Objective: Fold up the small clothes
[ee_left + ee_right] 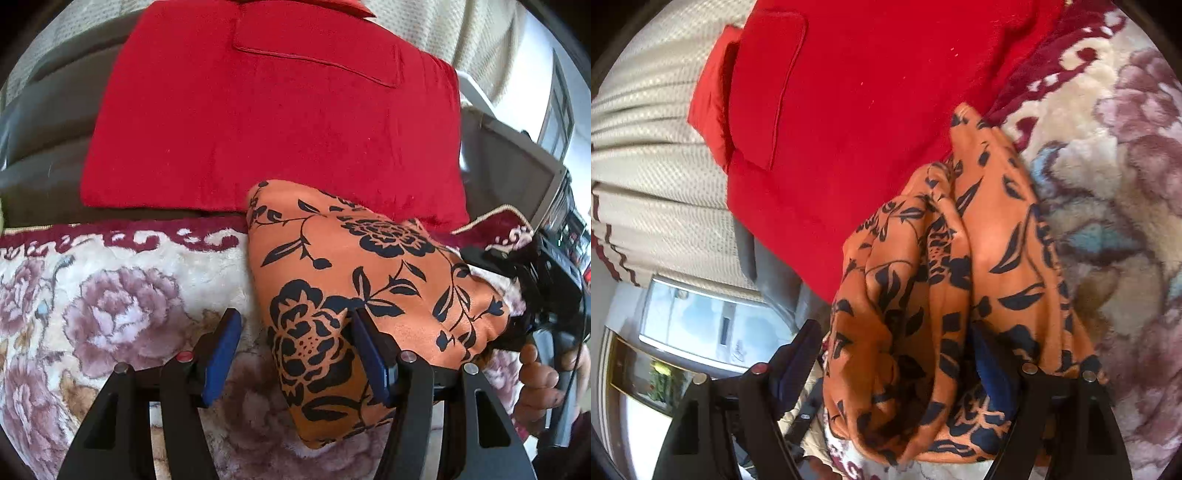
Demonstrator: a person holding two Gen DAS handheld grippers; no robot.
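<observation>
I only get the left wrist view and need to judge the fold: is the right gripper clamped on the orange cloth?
Observer: No. The right gripper stands open, with the orange floral cloth loose between its fingers.
Operator: Does the cloth lie flat on that side?
Observer: No, it is bunched there in deep lengthwise folds.
Operator: Are both pads clear of it?
Observer: One blue pad is partly draped by the cloth. The other shows bare beside it.
</observation>
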